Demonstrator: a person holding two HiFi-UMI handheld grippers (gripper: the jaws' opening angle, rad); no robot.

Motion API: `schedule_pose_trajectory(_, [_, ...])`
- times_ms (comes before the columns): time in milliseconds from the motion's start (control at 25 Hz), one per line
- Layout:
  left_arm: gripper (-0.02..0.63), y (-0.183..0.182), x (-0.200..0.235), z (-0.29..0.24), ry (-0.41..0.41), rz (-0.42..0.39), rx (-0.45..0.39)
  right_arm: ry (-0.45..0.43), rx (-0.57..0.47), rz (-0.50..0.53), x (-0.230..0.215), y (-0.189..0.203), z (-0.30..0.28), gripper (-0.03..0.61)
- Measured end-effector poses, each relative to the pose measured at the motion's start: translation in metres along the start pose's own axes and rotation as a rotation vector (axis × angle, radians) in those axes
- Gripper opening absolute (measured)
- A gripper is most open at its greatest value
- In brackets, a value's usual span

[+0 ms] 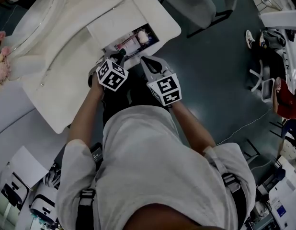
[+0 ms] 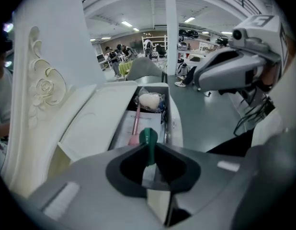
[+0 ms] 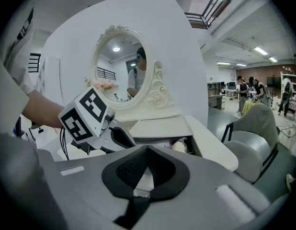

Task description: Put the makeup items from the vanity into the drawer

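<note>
The white vanity [image 1: 66, 47] has its drawer [image 2: 166, 110] pulled open. Inside lie a pink brush [image 2: 136, 121], a white puff [image 2: 149, 100] and a few other small items. My left gripper [image 2: 149, 145] points steeply down over the near end of the drawer, shut on a slim green-capped makeup stick [image 2: 148, 139]. In the head view the left gripper [image 1: 120, 56] hangs just above the drawer's front. My right gripper [image 1: 144, 60] is beside it on the right, level with the drawer front. The right gripper [image 3: 148, 150] is shut with nothing between its jaws.
An oval mirror [image 3: 120, 63] with carved trim stands at the back of the vanity. Pink flowers [image 1: 0, 56] sit at its far left. A grey chair [image 1: 200, 4] stands to the right on the dark floor. People and desks fill the room behind.
</note>
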State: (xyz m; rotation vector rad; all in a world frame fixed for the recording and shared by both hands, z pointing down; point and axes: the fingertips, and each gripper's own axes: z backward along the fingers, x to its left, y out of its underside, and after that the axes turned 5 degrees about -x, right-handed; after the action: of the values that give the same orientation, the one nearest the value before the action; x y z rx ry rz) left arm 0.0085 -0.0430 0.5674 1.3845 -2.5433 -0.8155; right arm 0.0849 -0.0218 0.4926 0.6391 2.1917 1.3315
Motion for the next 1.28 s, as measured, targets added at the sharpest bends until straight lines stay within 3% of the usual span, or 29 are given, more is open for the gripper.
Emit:
schedule_pose_trajectory(480, [0.066,-0.003,-0.003,-0.023,0.035,-0.017,0.103,0.057,-0.001,-0.07,-0.028,0.014,0.029,-0.002])
schedule_pose_trajectory(680, [0.105,-0.007,0.001,-0.029,0.067,-0.005,0.119,0.047,-0.001,-0.073,-0.036,0.014,0.026,-0.002])
schedule_pose_trajectory(1280, [0.175,-0.014,0.009,-0.012,0.006,0.119,-0.004,-0.034,0.013,-0.028,-0.026,0.006,-0.003,0.0])
